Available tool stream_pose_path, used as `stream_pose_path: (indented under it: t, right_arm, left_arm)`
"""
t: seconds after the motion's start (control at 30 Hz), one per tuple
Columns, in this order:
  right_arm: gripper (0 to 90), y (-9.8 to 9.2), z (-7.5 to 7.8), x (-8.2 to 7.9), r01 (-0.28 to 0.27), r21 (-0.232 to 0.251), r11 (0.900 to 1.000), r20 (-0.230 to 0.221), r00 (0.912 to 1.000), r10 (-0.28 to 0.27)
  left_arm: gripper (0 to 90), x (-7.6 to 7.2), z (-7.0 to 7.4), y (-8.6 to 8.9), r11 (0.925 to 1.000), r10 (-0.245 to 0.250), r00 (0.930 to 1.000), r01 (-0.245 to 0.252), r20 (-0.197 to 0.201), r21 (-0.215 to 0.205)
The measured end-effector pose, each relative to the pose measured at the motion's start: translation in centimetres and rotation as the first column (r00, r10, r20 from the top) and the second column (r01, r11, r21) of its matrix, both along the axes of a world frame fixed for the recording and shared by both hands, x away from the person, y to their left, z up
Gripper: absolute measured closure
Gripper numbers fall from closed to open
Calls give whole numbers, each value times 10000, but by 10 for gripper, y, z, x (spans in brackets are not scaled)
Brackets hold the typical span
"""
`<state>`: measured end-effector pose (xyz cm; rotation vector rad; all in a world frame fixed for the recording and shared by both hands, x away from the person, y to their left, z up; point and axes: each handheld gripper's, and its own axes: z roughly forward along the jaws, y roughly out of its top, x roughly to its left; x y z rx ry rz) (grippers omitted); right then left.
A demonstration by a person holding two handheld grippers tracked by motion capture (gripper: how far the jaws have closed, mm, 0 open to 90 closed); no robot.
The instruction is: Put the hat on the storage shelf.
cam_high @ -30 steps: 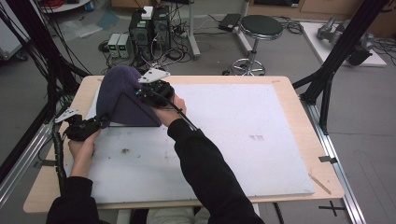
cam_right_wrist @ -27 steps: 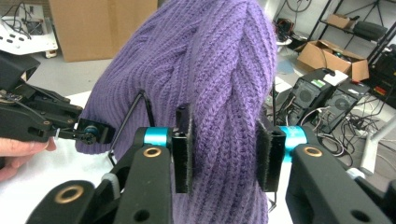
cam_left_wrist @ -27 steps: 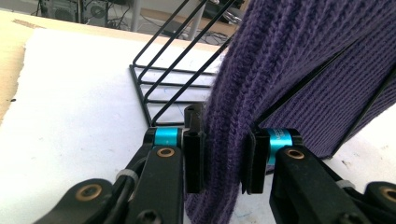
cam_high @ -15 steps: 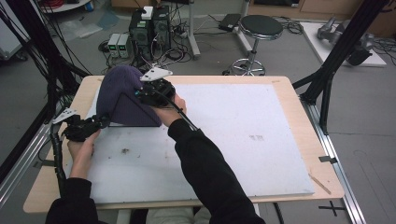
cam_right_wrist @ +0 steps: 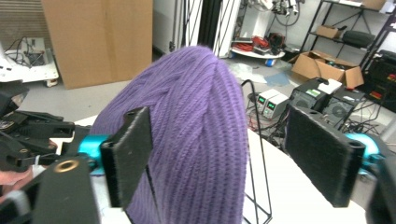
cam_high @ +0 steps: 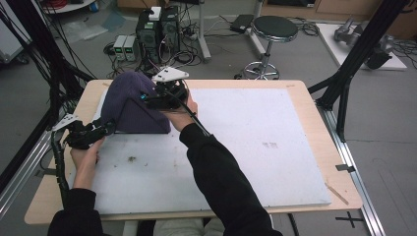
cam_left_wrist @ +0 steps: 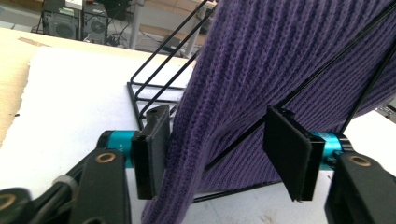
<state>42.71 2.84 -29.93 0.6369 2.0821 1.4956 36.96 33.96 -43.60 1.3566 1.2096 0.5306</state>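
One purple ribbed knit hat [cam_high: 130, 101] sits draped over one black wire rack [cam_left_wrist: 154, 88] on the white-topped desk [cam_high: 275, 147], caught between two hand-held grippers. The left gripper [cam_high: 105, 129], at the hat's near lower edge, has just been opening; its jaws stand apart with the fabric between them, one pad [cam_left_wrist: 152, 149] touching the knit, the other clear. Farther off, the right gripper [cam_high: 147, 98], at the hat's top right side, has likewise just been opening, its jaws wide on either side of the crown, not pressing it.
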Motion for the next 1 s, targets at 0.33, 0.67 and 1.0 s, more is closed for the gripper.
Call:
stream_pose_path:
  t: [0.33, 0.67, 1.0]
  right_arm:
    - [117, -10, 6, 0, 295, 302, 9991, 187, 9994, -301]
    - [113, -36, 9, -1, 541, 503, 9973, 340, 9979, -559]
    - [113, -86, 14, -7, 905, 1115, 9896, 419, 9945, -957]
  left_arm:
    - [304, -8, 11, 3, 9988, 465, 9970, -454, 621, -191]
    - [252, -16, 20, 6, 9967, 765, 9922, -732, 988, -363]
    - [242, -18, 25, -1, 9974, 626, 9919, -584, 1103, -413]
